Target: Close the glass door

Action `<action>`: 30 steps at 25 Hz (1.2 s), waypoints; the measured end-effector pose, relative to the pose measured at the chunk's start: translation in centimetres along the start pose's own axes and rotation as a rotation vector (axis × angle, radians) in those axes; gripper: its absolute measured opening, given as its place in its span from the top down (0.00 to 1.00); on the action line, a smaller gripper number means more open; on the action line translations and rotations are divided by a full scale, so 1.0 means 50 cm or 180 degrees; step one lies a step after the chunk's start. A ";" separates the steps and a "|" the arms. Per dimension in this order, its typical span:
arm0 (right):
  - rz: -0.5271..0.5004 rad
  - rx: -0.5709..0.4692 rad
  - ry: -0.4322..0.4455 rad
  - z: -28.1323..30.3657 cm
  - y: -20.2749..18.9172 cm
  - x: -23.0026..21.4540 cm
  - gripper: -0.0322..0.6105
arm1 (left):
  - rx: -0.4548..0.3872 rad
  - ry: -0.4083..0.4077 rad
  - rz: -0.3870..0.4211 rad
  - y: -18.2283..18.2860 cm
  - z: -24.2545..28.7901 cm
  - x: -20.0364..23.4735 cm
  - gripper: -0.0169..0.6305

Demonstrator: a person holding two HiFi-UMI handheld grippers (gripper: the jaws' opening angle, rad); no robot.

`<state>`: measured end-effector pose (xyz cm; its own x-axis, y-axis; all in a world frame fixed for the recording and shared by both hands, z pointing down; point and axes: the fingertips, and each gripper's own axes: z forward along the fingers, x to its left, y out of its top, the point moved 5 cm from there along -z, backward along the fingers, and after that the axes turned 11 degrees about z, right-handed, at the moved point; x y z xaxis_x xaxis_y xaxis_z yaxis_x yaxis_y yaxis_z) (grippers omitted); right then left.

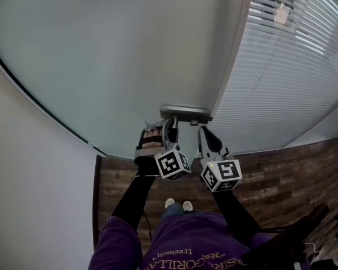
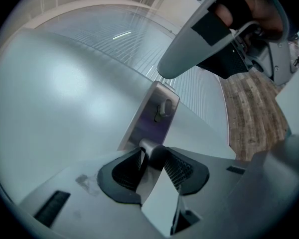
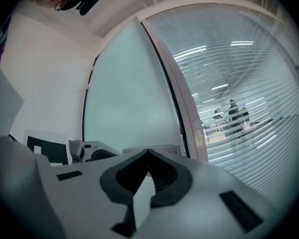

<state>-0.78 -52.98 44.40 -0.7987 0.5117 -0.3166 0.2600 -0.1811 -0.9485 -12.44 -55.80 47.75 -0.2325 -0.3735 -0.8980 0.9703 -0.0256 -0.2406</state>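
Note:
The frosted glass door (image 1: 112, 55) fills the head view; its metal lock plate (image 1: 185, 113) sits at the door's edge beside the pale frame (image 1: 232, 61). My left gripper (image 1: 170, 122) is shut on the door's metal lever handle (image 2: 153, 156), both ribbed pads pressing its sides, just below the lock plate (image 2: 154, 114) with its keyhole. My right gripper (image 1: 203, 130) hovers just right of the left one, close under the plate, touching nothing. In the right gripper view its tips (image 3: 148, 152) meet with nothing between them, pointing at the door's edge (image 3: 164, 83).
A glass partition with white blinds (image 1: 281, 77) runs to the right of the frame; people stand far behind it (image 3: 234, 114). A white wall (image 1: 28, 173) is on the left. Dark wood flooring (image 1: 281, 167) lies underfoot.

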 end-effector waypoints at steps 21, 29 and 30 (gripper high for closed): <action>0.0081 -0.0128 -0.0372 0.067 0.033 -0.036 0.95 | 0.0012 -0.0140 -0.0106 0.005 0.099 0.042 0.76; 0.0039 -0.0143 -0.0440 0.067 0.037 -0.045 0.95 | 0.0080 -0.0113 -0.0182 0.004 0.125 0.053 0.76; 0.0037 -0.0143 -0.0444 0.069 0.037 -0.047 0.95 | 0.0090 -0.0116 -0.0197 0.004 0.130 0.054 0.76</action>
<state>-0.31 -57.39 43.43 -0.8624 0.3875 -0.3258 0.2911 -0.1469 -0.9453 -12.43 -62.85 47.65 -0.2900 -0.4039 -0.8676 0.9558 -0.0758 -0.2841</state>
